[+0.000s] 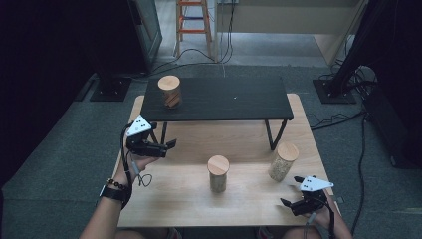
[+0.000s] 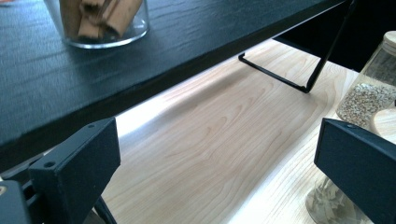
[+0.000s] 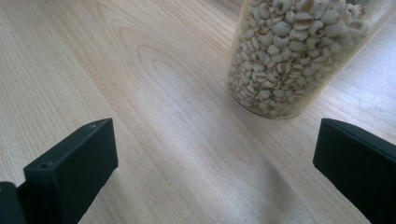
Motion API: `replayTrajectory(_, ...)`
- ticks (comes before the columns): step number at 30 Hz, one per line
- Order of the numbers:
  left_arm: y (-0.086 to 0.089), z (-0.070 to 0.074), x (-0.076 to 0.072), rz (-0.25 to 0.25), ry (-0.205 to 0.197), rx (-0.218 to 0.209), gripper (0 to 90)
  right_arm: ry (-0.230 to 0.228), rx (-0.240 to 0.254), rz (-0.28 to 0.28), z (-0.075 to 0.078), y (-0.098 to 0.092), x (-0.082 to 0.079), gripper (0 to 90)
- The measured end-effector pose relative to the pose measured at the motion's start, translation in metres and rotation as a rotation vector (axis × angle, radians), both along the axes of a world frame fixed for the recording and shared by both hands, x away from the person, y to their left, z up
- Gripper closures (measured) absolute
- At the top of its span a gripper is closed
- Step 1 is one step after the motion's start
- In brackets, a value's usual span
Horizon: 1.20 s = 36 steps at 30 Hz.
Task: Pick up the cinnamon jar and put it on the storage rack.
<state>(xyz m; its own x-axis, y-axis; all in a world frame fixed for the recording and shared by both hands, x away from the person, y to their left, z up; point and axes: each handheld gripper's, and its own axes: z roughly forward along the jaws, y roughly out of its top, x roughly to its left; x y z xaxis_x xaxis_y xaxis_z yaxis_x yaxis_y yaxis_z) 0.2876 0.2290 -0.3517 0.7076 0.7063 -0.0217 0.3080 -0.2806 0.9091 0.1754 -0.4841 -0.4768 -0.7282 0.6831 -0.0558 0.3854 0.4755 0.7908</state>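
- While both grippers sit low over the table [image 1: 164,196], neither holds anything.
- Left gripper [image 1: 168,146]: near the table's left edge, just in front of the shelf's left leg, pointing toward the table's right edge. Its jaws stand wide apart, with bare wood between them in the left gripper view.
- Right gripper [image 1: 291,191]: at the table's front right corner, pointing toward the left and back. Its jaws are spread wide, with only tabletop between them in the right gripper view.
- Grain jar [image 1: 283,161]: upright near the table's right edge, in front of the shelf's right leg and just behind the right gripper. It has a wooden lid. In the right gripper view its base stands ahead of the jaws, nearer the right-hand jaw, apart from both. Its fill is pale round grains [image 3: 289,51].
- Middle jar [image 1: 218,173]: upright near the table's centre, between the two grippers and well apart from each. It has a wooden lid. In the left gripper view its base shows beside the right-hand jaw.
- Shelf [image 1: 224,99]: black, on thin legs, across the table's back half.
- Shelf jar [image 1: 169,91]: upright at the shelf's left end, wooden lid on, holding brown rolled pieces [image 2: 100,16].
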Motion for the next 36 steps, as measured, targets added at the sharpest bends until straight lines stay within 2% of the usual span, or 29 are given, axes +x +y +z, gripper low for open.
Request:
replayTrajectory(5,0.001,-0.009,-0.002,0.003,0.003,0.008,0.4,-0.002,0.0,-0.002,0.0,0.0,0.0,0.0)
replayTrajectory(18,0.009,-0.032,-0.007,-0.006,0.012,-0.019,0.4,-0.001,0.0,0.0,0.0,0.0,0.0,0.0)
replayTrajectory(24,0.009,-0.04,-0.009,0.007,0.017,0.002,0.4,-0.001,-0.001,-0.003,0.0,0.0,0.0,0.0)
replayTrajectory(29,0.016,-0.053,-0.012,0.018,0.029,-0.007,0.4,-0.001,-0.001,-0.003,0.0,0.0,0.0,0.0)
replayTrajectory(36,0.026,-0.066,-0.017,0.037,0.049,0.002,0.4,-0.002,0.001,-0.005,0.0,0.0,-0.001,0.0)
